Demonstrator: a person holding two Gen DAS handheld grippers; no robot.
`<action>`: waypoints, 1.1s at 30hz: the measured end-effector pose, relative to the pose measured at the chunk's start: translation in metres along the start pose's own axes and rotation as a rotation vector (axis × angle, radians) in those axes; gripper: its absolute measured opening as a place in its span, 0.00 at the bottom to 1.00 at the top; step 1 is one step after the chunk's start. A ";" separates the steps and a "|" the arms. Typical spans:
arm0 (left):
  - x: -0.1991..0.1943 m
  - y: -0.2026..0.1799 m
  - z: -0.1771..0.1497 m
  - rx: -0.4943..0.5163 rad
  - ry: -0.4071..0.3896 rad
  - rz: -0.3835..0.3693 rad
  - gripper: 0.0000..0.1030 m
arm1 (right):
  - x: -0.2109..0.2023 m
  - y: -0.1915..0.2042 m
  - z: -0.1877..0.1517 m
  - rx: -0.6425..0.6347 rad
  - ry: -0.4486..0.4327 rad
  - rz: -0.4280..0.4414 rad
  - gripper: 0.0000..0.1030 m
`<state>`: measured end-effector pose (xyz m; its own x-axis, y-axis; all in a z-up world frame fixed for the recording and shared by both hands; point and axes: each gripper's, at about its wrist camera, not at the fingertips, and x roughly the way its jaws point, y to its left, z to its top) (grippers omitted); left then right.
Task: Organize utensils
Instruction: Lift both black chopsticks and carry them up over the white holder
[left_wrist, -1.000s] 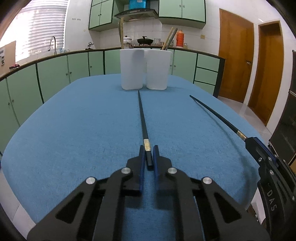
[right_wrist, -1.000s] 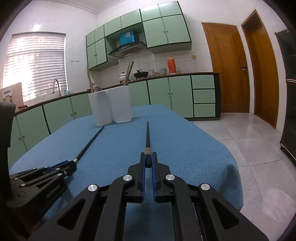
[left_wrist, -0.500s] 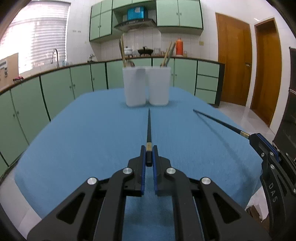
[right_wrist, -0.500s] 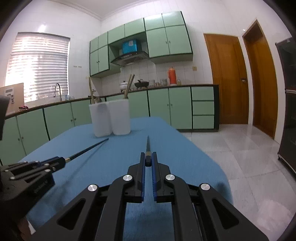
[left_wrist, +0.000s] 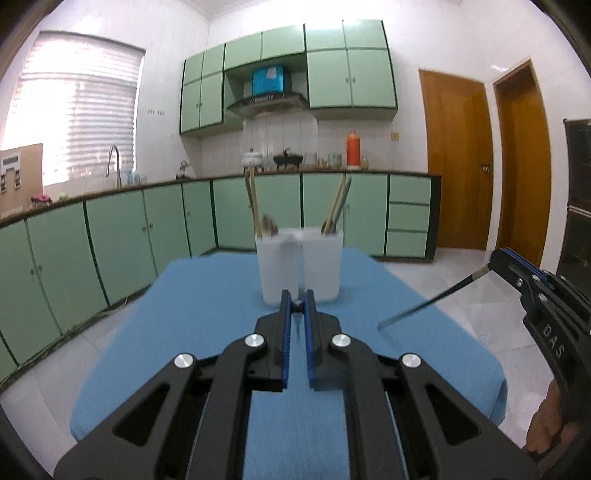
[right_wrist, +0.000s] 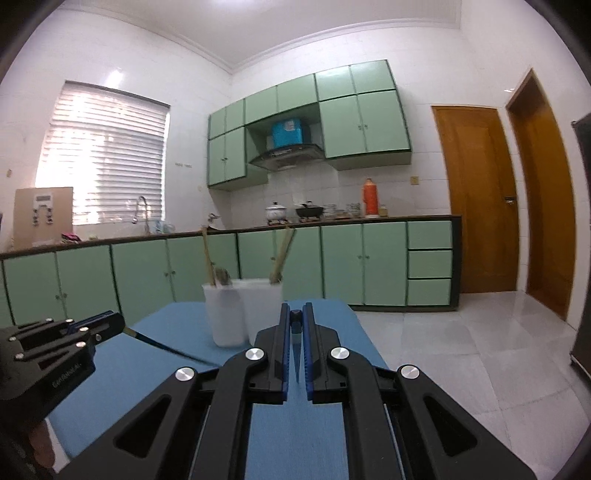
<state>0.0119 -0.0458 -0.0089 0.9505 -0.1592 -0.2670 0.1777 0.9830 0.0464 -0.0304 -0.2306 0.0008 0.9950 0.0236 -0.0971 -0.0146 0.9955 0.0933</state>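
Two white translucent plastic cups (left_wrist: 299, 267) stand touching side by side at the far end of a table covered in blue cloth (left_wrist: 207, 295), and serve here as the landmark. Each cup already holds tan wooden utensils (left_wrist: 337, 206) that lean against its rim. The left gripper (left_wrist: 297, 305) is closed on the butt end of a slim black chopstick with a pale band near its top (right_wrist: 162, 345); in the right wrist view this stick slants down and toward the cups, its tip clear of the cloth. The right gripper (right_wrist: 296, 320) is likewise clamped narrow on a second black chopstick (left_wrist: 432, 301), which in the left wrist view hangs to the right of the cups, angled down toward the table. Both sticks are held near the cups but short of them, with their tips below rim level. The step in hand appears to be carrying each chopstick to a cup. To do it well, the tips should be raised above the rims before moving forward, each stick tilted steeper so that its point enters first, and the entry chosen away from the leaning wooden utensils; release should wait until the tip rests inside, since a light plastic cup may tip if struck on its wall.
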 end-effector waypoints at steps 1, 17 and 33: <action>-0.001 0.000 0.007 0.002 -0.010 -0.006 0.06 | 0.003 -0.001 0.010 0.002 0.004 0.009 0.06; 0.013 0.022 0.074 -0.020 -0.032 -0.063 0.06 | 0.047 -0.004 0.090 0.056 0.089 0.142 0.06; 0.024 0.042 0.110 -0.057 -0.094 -0.051 0.06 | 0.074 0.017 0.131 0.008 0.039 0.164 0.06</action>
<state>0.0704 -0.0185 0.0927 0.9607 -0.2146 -0.1758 0.2144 0.9765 -0.0204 0.0558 -0.2234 0.1250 0.9746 0.1899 -0.1185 -0.1760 0.9772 0.1189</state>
